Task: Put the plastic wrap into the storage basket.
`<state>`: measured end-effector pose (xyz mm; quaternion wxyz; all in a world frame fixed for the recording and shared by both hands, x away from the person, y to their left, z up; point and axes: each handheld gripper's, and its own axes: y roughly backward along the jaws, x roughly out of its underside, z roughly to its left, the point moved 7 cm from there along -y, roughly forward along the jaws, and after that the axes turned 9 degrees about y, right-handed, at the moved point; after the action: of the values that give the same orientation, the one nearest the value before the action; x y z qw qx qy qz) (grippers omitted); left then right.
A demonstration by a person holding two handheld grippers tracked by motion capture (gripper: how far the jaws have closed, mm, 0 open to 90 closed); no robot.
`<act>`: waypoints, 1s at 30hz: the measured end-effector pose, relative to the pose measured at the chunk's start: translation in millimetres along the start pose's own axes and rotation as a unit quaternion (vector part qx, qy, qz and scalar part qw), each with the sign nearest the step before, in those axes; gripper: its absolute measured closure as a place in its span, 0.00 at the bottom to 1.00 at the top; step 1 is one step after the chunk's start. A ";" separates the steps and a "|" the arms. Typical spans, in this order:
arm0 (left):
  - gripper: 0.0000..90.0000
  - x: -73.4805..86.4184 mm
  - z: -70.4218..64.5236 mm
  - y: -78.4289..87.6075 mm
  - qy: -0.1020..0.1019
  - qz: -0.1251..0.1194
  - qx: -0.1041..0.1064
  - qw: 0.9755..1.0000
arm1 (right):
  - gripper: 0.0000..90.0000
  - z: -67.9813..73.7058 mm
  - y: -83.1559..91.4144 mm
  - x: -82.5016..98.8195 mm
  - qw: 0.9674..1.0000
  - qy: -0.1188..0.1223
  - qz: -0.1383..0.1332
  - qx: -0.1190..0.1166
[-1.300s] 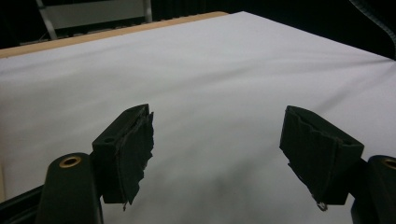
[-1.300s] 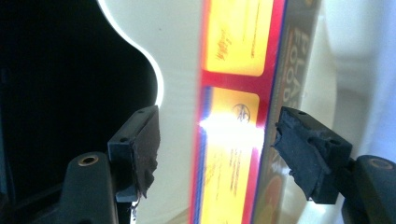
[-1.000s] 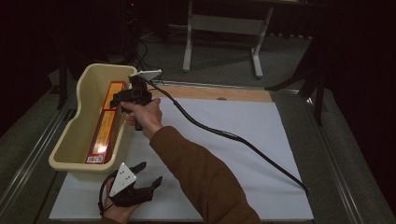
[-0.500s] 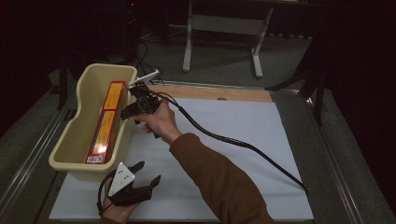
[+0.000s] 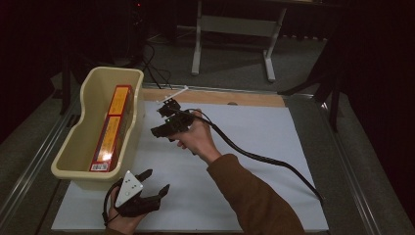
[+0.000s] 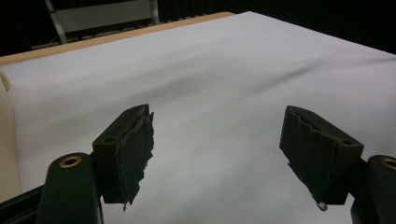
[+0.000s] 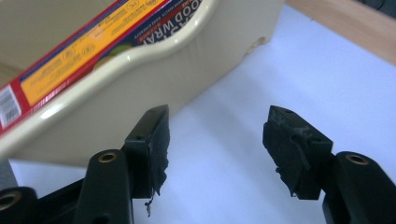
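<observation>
High view: right tool (image 5: 163, 119) hovering beside cream tub (image 5: 82, 159), jaws apart, gripping nothing, having just been closing slightly; orange box (image 5: 111, 128) lying inside tub; left tool (image 5: 155, 182) resting wide, empty.

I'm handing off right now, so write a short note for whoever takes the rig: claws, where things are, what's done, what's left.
Right claw: jaws apart, nothing between them, over the white sheet just beside the tub; jaws have just been closing a little.
Left claw: open, empty, at the near edge of the sheet, in front of the tub's near end.
Food wrap box: lying lengthwise inside the cream tub, at the table's left.
Done: box is in the tub and released.
Left: nothing else to pick up on the sheet, as far as I can see.
</observation>
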<state>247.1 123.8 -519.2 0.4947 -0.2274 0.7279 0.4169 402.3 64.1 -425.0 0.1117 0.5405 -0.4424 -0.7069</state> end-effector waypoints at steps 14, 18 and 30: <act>0.28 1.0 4.1 -0.1 0.004 0.004 -0.011 1.000 | 0.40 -19.9 41.7 68.9 0.998 0.035 -0.027 0.045; 0.28 0.6 2.2 -3.1 0.002 0.007 -0.008 1.000 | 0.39 -31.6 49.4 93.4 0.998 0.030 -0.030 0.054; 0.28 1.3 3.9 -5.0 0.005 0.010 -0.010 1.000 | 0.38 -47.1 80.2 133.2 0.991 0.020 -0.077 0.104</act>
<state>252.4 124.4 -522.9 0.4846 -0.2277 0.7281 0.4280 365.2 -91.2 -454.9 0.0087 0.5960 -0.4684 -0.6522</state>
